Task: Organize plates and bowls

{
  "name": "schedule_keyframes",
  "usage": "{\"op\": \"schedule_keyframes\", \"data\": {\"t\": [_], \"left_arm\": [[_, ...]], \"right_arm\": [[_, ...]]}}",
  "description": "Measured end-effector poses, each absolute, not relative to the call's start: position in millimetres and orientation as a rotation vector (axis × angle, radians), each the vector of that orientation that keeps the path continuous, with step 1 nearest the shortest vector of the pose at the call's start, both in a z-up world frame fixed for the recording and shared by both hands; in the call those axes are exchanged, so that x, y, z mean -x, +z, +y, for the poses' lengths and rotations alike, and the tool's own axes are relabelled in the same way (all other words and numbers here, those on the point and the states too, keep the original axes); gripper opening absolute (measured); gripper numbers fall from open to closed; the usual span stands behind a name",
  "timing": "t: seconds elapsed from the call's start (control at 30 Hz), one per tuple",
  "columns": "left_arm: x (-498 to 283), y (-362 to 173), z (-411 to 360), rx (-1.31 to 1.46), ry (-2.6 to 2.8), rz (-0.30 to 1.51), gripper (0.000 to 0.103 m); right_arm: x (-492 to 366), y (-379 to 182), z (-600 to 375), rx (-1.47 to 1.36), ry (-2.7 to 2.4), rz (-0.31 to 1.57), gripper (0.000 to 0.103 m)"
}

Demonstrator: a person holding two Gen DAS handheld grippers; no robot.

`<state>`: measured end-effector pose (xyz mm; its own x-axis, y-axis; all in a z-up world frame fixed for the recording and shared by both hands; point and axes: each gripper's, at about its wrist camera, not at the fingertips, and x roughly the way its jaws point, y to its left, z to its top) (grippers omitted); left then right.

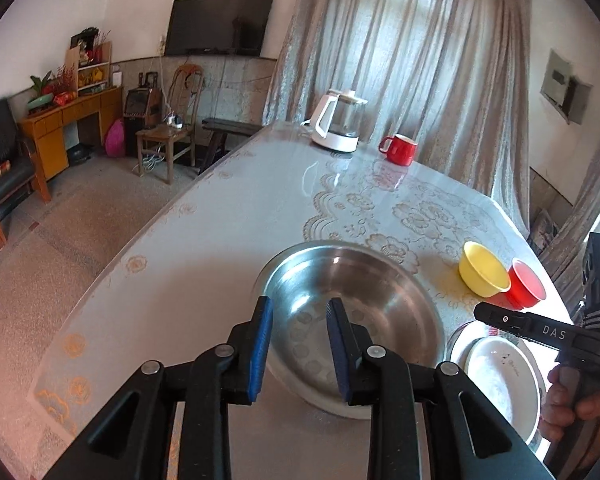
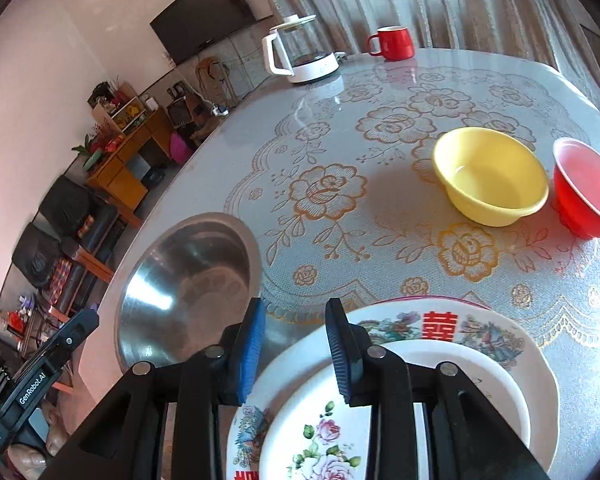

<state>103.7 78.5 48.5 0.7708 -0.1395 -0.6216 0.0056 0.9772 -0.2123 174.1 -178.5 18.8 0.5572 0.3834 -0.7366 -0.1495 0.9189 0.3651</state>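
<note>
Both claws, left [image 1: 299, 344] & right [image 2: 296, 348], released w/ ribbed pads over round steel bowl [image 1: 352, 320].

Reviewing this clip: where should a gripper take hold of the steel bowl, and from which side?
Probably the near rim of the steel bowl. The left gripper is open right at that edge, and the wall flares out thin enough there to pinch, one finger inside and one outside. Its right side looks crowded by the stacked plates and right gripper.

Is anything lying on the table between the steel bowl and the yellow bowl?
No: in the right wrist view, only bare patterned tablecloth lies between the steel bowl and the yellow bowl.
</note>
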Motion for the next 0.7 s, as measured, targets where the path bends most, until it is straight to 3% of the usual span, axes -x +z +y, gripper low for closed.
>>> {"op": "schedule_keyframes", "data": {"t": [0.33,0.7], "left_arm": [[-163,72,-16,0.130,-0.335,0.762,0.032],[-252,53,-117,0.097,-0.412,0.915,0.031]], "right_arm": [[-175,23,-282,-0.463,0.098,0.850,0.030],[-219,8,-334,-0.557,-0.006,0.856,0.027]]}}
